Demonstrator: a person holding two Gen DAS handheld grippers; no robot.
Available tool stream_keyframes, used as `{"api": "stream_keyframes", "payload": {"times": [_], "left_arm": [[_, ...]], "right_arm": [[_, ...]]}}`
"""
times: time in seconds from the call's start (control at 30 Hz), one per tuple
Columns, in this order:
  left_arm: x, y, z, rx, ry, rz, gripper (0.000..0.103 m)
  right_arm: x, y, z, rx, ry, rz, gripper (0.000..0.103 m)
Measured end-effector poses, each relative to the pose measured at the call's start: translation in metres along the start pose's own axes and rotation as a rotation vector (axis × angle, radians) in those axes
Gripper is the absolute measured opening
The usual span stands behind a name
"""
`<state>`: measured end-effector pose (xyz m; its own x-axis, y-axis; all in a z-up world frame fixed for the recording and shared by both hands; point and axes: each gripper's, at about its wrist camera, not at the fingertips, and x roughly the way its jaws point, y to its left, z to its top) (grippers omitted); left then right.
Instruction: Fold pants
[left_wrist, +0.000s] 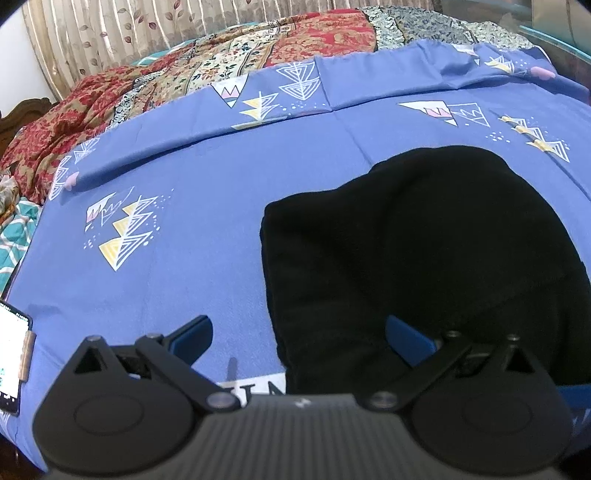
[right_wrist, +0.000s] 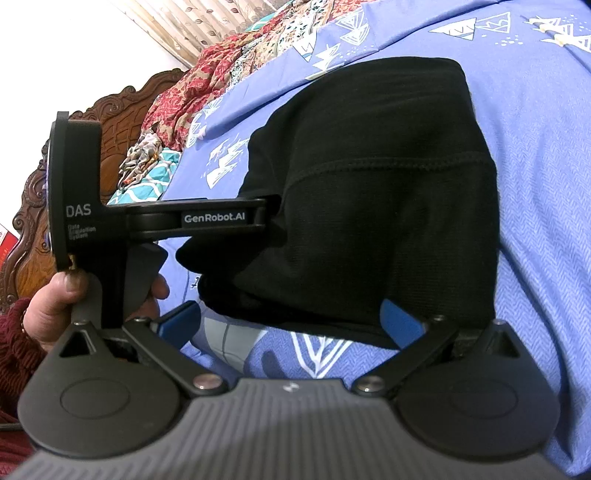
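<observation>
Your left gripper (left_wrist: 299, 334) hangs with its jaws spread wide and empty, 1 blue pad (left_wrist: 194, 334) over bare sheet, the other at the near edge of the black pants (left_wrist: 417, 243). Your right gripper (right_wrist: 290, 319) is likewise spread and grips nothing. Those pants lie in a compact folded bundle on the blue patterned bedsheet (left_wrist: 177, 288). Your left hand (right_wrist: 55, 302) shows in the right wrist view, wrapped around the other gripper's handle. A patchwork quilt (left_wrist: 229, 62) lies bunched beyond the sheet.

Both the left hand-held gripper (left_wrist: 299, 338) and the right hand-held gripper (right_wrist: 290, 323) are spread wide, gripping nothing.
</observation>
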<state>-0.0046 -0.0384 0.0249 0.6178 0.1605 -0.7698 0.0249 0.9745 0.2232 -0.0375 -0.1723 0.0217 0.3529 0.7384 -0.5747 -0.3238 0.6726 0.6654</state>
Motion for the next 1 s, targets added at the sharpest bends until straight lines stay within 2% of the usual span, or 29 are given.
{"api": "stream_keyframes", "payload": {"times": [0.27, 0.4, 0.57, 0.8, 0.87, 1.0], "left_arm": [[-0.001, -0.005, 0.001, 0.040, -0.014, 0.020, 0.103], [-0.008, 0.002, 0.003, 0.042, -0.018, 0.014, 0.103], [-0.025, 0.011, 0.004, 0.042, -0.041, 0.027, 0.103], [-0.041, 0.033, 0.007, 0.001, -0.067, 0.027, 0.103], [-0.041, 0.045, 0.008, -0.030, -0.060, -0.001, 0.103], [-0.034, 0.080, 0.007, -0.161, -0.010, -0.156, 0.103]], "right_arm": [[0.001, 0.010, -0.001, -0.046, 0.009, -0.044, 0.103], [-0.010, 0.022, -0.001, -0.104, -0.021, -0.046, 0.103], [-0.037, 0.020, 0.009, -0.100, -0.118, -0.082, 0.103], [-0.072, -0.006, 0.027, -0.045, -0.252, -0.224, 0.103], [-0.074, -0.017, 0.029, -0.001, -0.263, -0.261, 0.103], [-0.075, -0.031, 0.028, 0.056, -0.273, -0.292, 0.103]]}}
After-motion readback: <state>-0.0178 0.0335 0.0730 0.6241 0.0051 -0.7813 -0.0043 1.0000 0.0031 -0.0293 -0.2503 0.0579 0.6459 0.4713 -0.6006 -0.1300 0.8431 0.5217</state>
